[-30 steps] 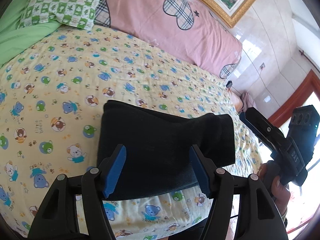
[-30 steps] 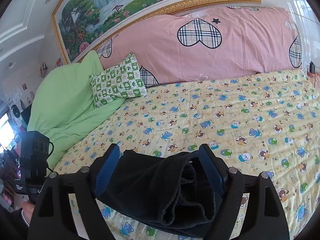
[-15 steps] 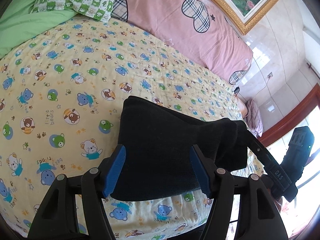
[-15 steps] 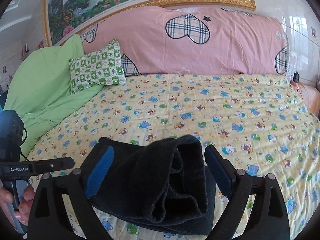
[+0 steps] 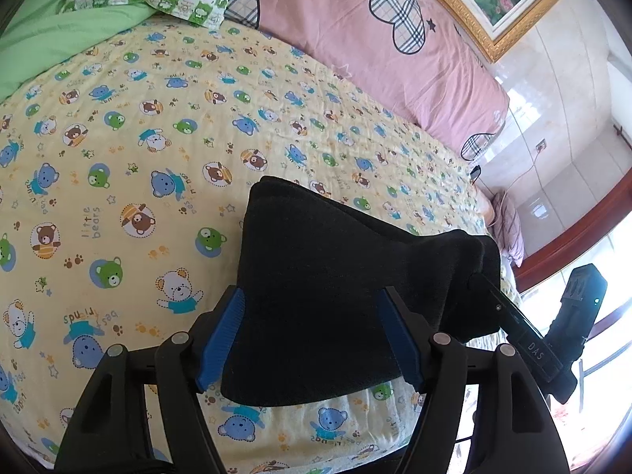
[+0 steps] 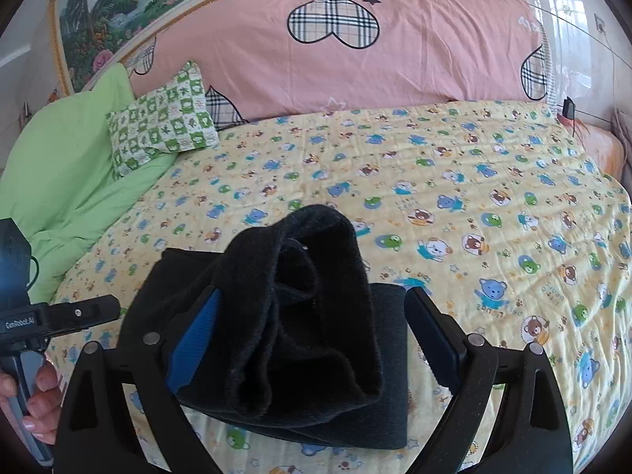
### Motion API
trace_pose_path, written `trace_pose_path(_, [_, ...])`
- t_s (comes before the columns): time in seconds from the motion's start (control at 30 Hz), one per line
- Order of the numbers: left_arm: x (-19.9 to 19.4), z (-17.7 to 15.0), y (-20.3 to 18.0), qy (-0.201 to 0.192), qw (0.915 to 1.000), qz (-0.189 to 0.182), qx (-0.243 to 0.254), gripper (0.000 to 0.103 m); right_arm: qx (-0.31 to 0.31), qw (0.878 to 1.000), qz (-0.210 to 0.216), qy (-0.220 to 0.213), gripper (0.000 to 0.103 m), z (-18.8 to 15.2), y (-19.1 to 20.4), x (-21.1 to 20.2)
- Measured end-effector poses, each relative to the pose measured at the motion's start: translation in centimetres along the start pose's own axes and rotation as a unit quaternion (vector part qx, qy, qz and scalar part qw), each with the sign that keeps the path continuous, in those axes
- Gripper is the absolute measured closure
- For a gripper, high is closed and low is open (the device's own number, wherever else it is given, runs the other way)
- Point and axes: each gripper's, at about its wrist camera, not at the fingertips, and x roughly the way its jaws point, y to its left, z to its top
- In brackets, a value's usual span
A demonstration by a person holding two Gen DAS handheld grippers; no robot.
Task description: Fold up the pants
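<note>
The black pants point(image 5: 335, 284) lie folded into a thick bundle near the front edge of the bed. My left gripper point(image 5: 312, 339) is open, its blue pads on either side of the bundle's near edge. My right gripper point(image 6: 316, 339) is open too, straddling the bundle's end, where the stacked folded layers point(image 6: 300, 300) bulge up between the fingers. The right gripper's finger point(image 5: 513, 324) shows at the bundle's right end in the left wrist view. The left gripper point(image 6: 63, 316) shows at the left in the right wrist view.
The bed has a yellow bear-print sheet point(image 6: 454, 181). A long pink pillow point(image 6: 355, 51), a green checked pillow point(image 6: 162, 122) and a green duvet point(image 6: 63, 166) lie at the head. A framed painting point(image 6: 118, 4) hangs above. The bed's front edge is just below the grippers.
Both grippers have moved closer to the bundle and tilted down. The bundle's right end has risen and bunched between the right fingers.
</note>
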Motion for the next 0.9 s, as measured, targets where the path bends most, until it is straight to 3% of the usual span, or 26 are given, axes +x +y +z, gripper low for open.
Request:
trace_pose_path(0.6, [2.7, 0.6, 0.2, 0.023, 0.9996, 0.016, -0.002, 0.03, 0.058, 0.998, -0.004, 0.029, 0.006, -2.0, -4.1, 1.2])
trace_pose_path(0.9, [4.6, 0.6, 0.4, 0.038, 0.999, 0.025, -0.002, 0.027, 0.102, 0.993, 0.053, 0.04, 0.006, -3.3, -5.6, 1.8])
